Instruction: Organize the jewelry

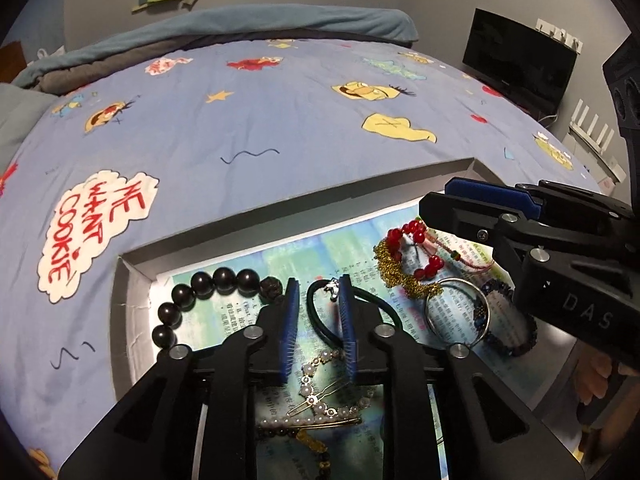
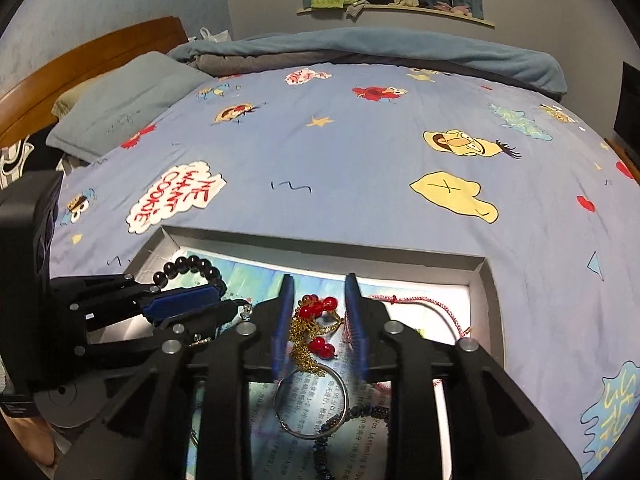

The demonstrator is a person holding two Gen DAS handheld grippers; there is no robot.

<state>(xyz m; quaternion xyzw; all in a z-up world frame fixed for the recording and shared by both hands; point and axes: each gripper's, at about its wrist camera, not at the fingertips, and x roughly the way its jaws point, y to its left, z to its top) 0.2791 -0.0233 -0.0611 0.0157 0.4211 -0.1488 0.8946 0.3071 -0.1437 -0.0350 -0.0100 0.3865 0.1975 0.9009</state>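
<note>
Left claw (image 1: 319, 284) sits lowest in the left wrist view, jaws parted a little, nothing pinched. Its blue pads (image 1: 292, 320) straddle part of a dark green hair tie (image 1: 320, 320) with a small silver charm; the tie lies loose on the tray floor and I can't tell if the right pad touches it. Under the claw body: a pearl chain (image 1: 310, 390) and a gold hairpin (image 1: 320, 424), partly hidden. Left of the claw, a black bead bracelet (image 1: 200, 288) curves along the tray's left side.

Right claw (image 2: 319, 284) is also slightly parted and grips nothing. Between its pads lie a red bead bracelet (image 2: 320, 308) tangled with a gold chain (image 2: 304, 340), both resting on the tray. Just nearer the camera, a silver bangle (image 2: 312, 404) overlaps a dark blue beaded bracelet (image 2: 360, 414). A pink braided cord (image 2: 420, 302) runs off to the right.

All the jewelry sits in 1 shallow grey cardboard tray (image 1: 124, 280) lined with a printed paper sheet (image 1: 352, 248). Both claws angle down into it side by side, the right one at the tray's right half.

Tray rests on a bed with a blue cartoon-print bedsheet (image 1: 240, 128). Beyond: a folded blue-grey blanket (image 2: 360, 48), a pillow (image 2: 132, 96), a wooden headboard (image 2: 80, 56), and a wall shelf (image 2: 396, 8) with clothes.
</note>
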